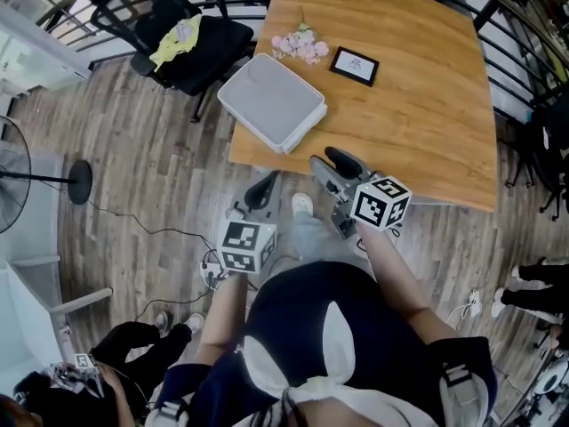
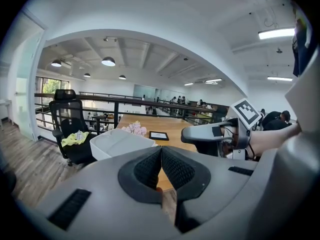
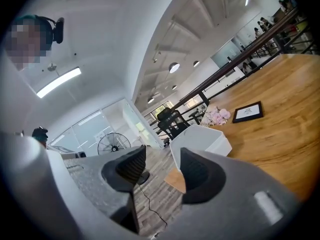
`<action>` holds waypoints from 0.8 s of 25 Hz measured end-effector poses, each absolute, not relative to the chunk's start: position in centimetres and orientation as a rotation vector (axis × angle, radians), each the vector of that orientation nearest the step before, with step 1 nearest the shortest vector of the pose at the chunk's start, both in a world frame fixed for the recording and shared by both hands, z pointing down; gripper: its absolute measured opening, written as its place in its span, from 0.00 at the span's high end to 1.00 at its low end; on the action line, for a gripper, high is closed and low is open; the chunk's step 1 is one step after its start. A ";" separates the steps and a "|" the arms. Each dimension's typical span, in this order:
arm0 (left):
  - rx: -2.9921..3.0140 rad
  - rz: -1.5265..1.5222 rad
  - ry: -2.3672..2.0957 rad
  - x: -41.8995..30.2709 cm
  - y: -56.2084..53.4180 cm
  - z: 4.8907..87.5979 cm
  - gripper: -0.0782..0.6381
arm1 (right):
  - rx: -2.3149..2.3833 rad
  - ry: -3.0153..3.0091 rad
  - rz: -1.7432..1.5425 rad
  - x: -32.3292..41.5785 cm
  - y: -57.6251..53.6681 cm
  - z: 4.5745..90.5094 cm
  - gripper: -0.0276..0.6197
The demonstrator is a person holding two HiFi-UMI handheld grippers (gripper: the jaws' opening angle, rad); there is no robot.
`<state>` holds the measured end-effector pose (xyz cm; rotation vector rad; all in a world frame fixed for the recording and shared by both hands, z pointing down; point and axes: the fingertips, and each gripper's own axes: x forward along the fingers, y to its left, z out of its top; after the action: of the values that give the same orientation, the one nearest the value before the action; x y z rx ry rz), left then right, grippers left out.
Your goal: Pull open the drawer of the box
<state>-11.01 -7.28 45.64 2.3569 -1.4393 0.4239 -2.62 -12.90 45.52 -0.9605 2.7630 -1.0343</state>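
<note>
The white box (image 1: 271,100) lies on the near left corner of the wooden table (image 1: 418,105), with one corner past the edge. No drawer front or handle can be made out on it. Both grippers hang in the air before the table's near edge, apart from the box. My right gripper (image 1: 331,165) is open with nothing between its pads, and the box (image 3: 200,141) shows just beyond its jaws (image 3: 162,159). My left gripper (image 1: 260,190) is lower and to the left. Its pads meet, shut on nothing (image 2: 161,154), and the box (image 2: 120,143) lies ahead of it.
On the table behind the box are pink flowers (image 1: 300,44) and a black framed card (image 1: 355,65). A black office chair with a yellow cloth (image 1: 187,38) stands left of the table. A floor fan (image 1: 53,181), cables and a seated person (image 1: 116,354) are on the wood floor.
</note>
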 end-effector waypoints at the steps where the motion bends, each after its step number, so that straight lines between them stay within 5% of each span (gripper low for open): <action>1: 2.352 0.426 -1.436 -11.2 -7.6 45.7 0.87 | -0.959 2.754 -1.051 -2.7 -13.2 45.6 0.62; 20: 2.265 0.481 -1.419 -14.9 -13.2 49.9 0.87 | -0.903 2.653 -1.405 -4.9 -18.7 53.5 0.58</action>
<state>-14.86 -13.16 49.92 2.2653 -1.4191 0.4811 -4.91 -18.65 53.45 -0.9033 2.6534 -1.4052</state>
